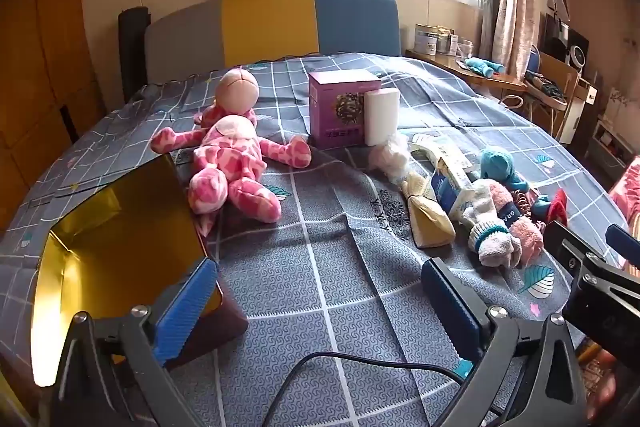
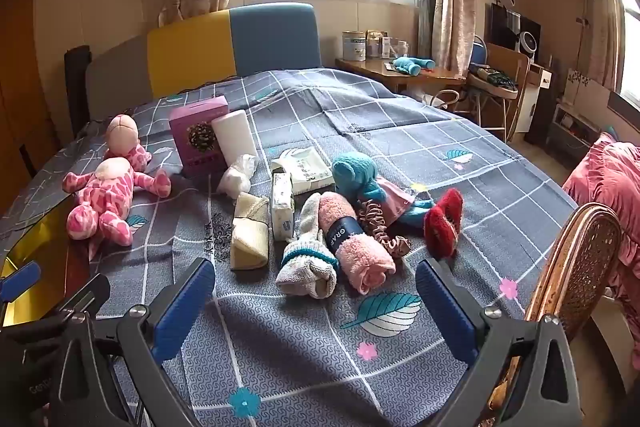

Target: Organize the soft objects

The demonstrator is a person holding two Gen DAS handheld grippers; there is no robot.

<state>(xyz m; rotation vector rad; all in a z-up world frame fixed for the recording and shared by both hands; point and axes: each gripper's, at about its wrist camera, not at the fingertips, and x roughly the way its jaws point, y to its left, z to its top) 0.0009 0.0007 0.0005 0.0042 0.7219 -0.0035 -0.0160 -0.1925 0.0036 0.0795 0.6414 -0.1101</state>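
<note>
- Soft items lie in a loose cluster on the bed (image 2: 400,131), right of centre: a rolled pink towel (image 2: 360,247) with a dark band, a pale knitted sock (image 2: 306,267) touching its left side, a blue stuffed toy (image 2: 356,171) behind them, a pink scrunchie (image 2: 380,227) and a red slipper (image 2: 442,223) to the right.
- A folded beige cloth (image 2: 248,239), a tissue pack (image 2: 282,211) and a white pouch (image 2: 308,167) sit just left of the cluster; a bagged white bundle (image 2: 238,175) lies behind the cloth.
- A pink spotted plush doll (image 1: 236,155) lies on its back to the left, well apart from the cluster.
- Containers: an open box (image 1: 120,247) with a gold lining stands at the bed's left near edge; the visible interior holds nothing. A purple carton (image 1: 340,107) stands closed, upright, with a white roll (image 1: 382,115) touching its right side.
- Left gripper (image 1: 320,307): tilted downward over the bedspread, jaws spread wide, nothing between them; its left finger (image 1: 188,311) overlaps the box's near corner in view, contact uncertain.
- Right gripper (image 2: 316,307): tilted downward, jaws fully apart, holding nothing, just short of the sock and towel.
- Open bedspread lies between doll and cluster, and across the far half of the bed.
- A wicker chair back (image 2: 576,267) stands at the bed's right edge, beside the right gripper.
</note>
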